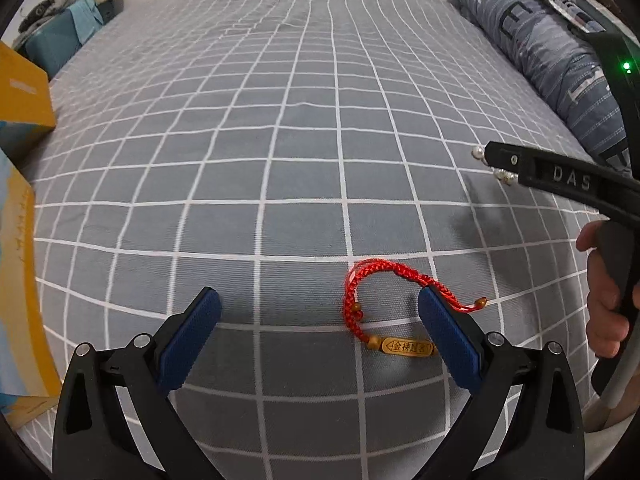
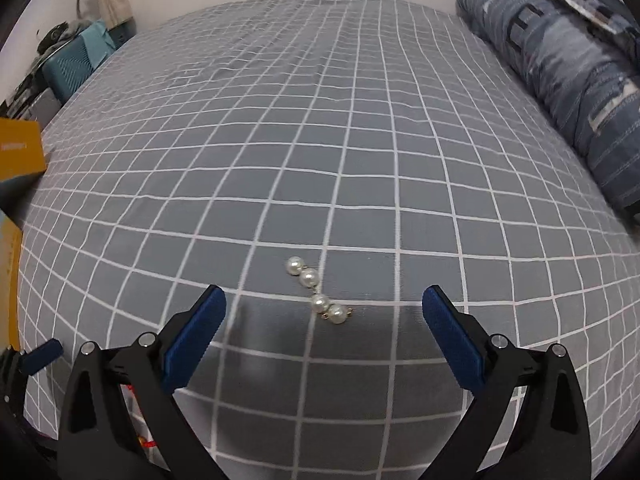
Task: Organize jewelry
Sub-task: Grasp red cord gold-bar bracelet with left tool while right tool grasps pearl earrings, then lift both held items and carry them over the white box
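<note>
A red braided bracelet (image 1: 372, 280) with a gold tag (image 1: 407, 347) lies on the grey checked bedsheet (image 1: 280, 140), just inside the right finger of my left gripper (image 1: 320, 308), which is open and empty above it. A short string of white pearls (image 2: 318, 291) lies on the sheet between the fingers of my right gripper (image 2: 324, 308), which is open and empty. The right gripper also shows in the left wrist view (image 1: 492, 156), partly covering the pearls (image 1: 477, 152). A bit of the red bracelet (image 2: 146, 442) and the left gripper's fingertip (image 2: 44, 354) show in the right wrist view.
A yellow cardboard box (image 1: 24, 92) stands at the left, with a second yellow box edge (image 1: 24, 280) nearer. A rolled blue striped quilt (image 1: 540, 52) lies along the right side of the bed. Teal bags (image 2: 76, 64) sit beyond the bed's far left corner.
</note>
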The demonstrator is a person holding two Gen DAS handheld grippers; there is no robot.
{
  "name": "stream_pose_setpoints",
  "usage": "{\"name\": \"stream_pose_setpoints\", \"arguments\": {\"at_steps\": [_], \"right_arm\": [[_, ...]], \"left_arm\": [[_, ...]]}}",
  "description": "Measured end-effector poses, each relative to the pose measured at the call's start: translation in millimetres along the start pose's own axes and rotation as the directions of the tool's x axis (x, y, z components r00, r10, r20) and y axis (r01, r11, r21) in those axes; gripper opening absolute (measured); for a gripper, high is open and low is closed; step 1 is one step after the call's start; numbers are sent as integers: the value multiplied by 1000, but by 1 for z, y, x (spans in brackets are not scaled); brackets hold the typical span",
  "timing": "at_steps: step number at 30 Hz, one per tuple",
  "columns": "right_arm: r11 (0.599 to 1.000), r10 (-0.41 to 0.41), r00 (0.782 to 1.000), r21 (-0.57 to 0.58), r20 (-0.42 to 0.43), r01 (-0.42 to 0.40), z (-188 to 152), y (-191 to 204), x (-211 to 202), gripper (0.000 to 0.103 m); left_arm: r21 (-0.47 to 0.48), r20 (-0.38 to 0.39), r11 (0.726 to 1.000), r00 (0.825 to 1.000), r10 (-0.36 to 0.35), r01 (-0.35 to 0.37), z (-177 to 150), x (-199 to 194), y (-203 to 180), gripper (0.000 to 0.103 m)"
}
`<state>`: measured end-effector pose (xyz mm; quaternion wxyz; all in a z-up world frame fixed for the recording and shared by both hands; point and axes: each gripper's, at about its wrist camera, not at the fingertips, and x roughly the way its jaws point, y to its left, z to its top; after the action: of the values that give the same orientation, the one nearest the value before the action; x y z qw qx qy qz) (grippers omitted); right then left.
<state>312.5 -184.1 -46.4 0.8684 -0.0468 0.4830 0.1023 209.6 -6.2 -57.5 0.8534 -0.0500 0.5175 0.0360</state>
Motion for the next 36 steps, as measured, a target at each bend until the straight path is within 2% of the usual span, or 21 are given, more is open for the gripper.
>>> {"name": "stream_pose_setpoints", "arguments": {"at_steps": [6, 10, 15, 17, 18, 20, 22, 23, 25, 27, 36], "right_arm": [[1000, 1, 999, -2, -37, -1, -1, -2, 14, 87], [1000, 5, 998, 6, -60, -4, 0, -4, 21, 76], [1000, 1, 997, -9, -73, -2, -1, -3, 24, 58], [1000, 1, 998, -9, -70, -2, -1, -1, 24, 45], [1000, -3, 998, -7, -66, 2, -1, -1, 23, 41], [1000, -6, 998, -6, -66, 6, -1, -2, 23, 32], [1000, -9, 998, -5, -63, 9, -2, -3, 23, 26], [1000, -8, 998, -3, -62, 8, -3, -3, 22, 22], [1000, -3, 998, 8, -57, 3, -3, -4, 21, 22], [1000, -16, 999, 9, -47, 16, -6, -4, 19, 10], [1000, -9, 1000, 28, -14, 10, -6, -3, 5, 10]], "left_arm": [[2, -22, 1000, 1000, -9, 9, -1, 5, 2, 86], [31, -36, 1000, 999, 1, 0, -2, 7, -4, 78], [61, -43, 998, 999, -1, 4, -7, 5, -11, 53], [71, -46, 997, 999, -5, 9, -10, 2, -11, 37], [74, -48, 997, 999, -9, 13, -10, 2, -12, 34], [69, -59, 997, 998, -28, 32, -10, 1, -12, 21], [75, -65, 996, 997, -32, 37, -11, 0, -13, 10], [80, -66, 996, 997, -33, 38, -11, 0, -12, 8], [81, -62, 996, 998, -32, 37, -12, -1, -12, 6], [80, -56, 996, 998, -36, 41, -12, -1, -11, 5], [57, -16, 997, 999, -51, 51, -10, -16, -8, 5]]}}
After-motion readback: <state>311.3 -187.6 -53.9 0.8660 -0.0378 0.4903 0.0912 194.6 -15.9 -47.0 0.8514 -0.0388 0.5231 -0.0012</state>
